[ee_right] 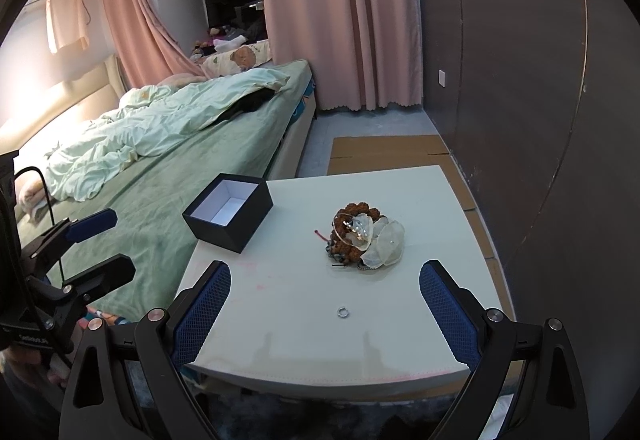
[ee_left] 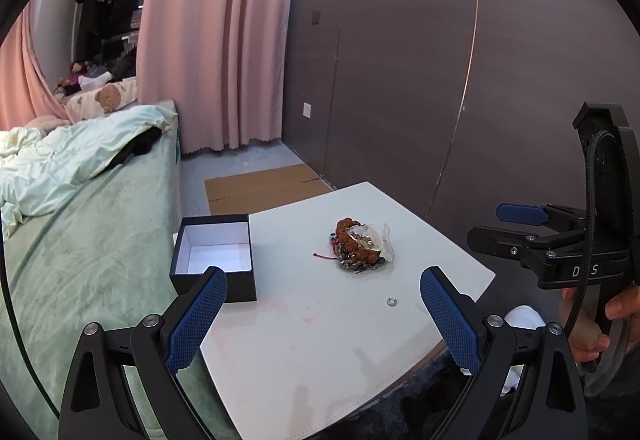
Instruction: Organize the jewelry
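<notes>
A pile of jewelry (ee_left: 360, 249) lies mid-table: brown bead bracelets, translucent shell-like pieces, a red cord and small dark beads; it also shows in the right wrist view (ee_right: 362, 240). A small silver ring (ee_left: 391, 302) lies alone nearer the front (ee_right: 342, 312). An open black box (ee_left: 216, 254) with a white, empty inside stands at the table's left edge (ee_right: 229, 211). My left gripper (ee_left: 323, 314) is open and empty, above the table's front. My right gripper (ee_right: 325, 314) is open and empty, short of the ring. Each gripper shows in the other's view, at the right (ee_left: 508, 228) and at the left (ee_right: 104, 244).
The white table (ee_left: 320, 352) stands against a green bed (ee_left: 80, 240) on the left. A dark panelled wall (ee_left: 400, 80) is behind it. Flattened cardboard (ee_left: 260, 186) lies on the floor beyond, and pink curtains (ee_left: 216, 40) hang further back.
</notes>
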`<state>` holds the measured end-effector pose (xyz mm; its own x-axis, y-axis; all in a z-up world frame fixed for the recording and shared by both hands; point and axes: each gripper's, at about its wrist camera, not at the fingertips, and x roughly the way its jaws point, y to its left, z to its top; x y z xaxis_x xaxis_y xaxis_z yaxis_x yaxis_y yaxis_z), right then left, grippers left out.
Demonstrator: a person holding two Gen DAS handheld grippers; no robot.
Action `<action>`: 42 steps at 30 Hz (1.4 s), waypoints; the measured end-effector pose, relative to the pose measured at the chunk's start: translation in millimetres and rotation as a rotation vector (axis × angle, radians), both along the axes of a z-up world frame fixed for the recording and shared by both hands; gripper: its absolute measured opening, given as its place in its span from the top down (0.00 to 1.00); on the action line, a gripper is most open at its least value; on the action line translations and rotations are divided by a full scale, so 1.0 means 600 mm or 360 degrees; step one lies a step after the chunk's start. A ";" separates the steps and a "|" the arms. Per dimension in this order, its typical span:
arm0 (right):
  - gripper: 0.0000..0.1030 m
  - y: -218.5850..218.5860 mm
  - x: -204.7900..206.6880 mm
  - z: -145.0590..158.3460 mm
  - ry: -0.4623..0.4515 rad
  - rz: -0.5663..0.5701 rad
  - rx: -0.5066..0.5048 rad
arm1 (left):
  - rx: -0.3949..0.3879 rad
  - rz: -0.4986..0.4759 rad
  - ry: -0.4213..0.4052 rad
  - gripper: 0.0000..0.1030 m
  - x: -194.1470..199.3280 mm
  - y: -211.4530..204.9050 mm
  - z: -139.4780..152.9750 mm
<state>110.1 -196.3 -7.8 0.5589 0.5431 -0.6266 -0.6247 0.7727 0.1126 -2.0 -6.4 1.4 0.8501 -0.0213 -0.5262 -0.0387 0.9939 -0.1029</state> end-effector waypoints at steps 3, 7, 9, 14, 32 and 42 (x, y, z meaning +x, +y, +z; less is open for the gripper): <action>0.07 0.000 0.000 0.001 -0.0001 -0.0003 -0.0001 | -0.0007 -0.0001 0.0003 0.05 0.000 0.003 -0.002; 0.07 0.001 0.001 0.001 -0.0003 -0.0001 -0.0003 | -0.0006 -0.0007 0.0007 0.05 0.002 0.003 -0.001; 0.07 0.001 0.001 0.002 -0.0006 -0.0001 -0.0005 | -0.0003 -0.0008 0.0001 0.05 0.001 0.004 0.000; 0.07 0.001 0.002 0.002 -0.0005 -0.0007 -0.0005 | -0.0004 -0.0009 -0.0005 0.05 -0.001 0.006 0.000; 0.07 -0.003 0.009 0.009 -0.0012 -0.0018 0.0011 | -0.0002 -0.0035 -0.0010 0.05 -0.002 -0.003 -0.003; 0.07 -0.033 0.051 0.002 0.0067 -0.0110 0.0069 | -0.0051 -0.0069 0.0023 0.05 0.035 -0.012 -0.013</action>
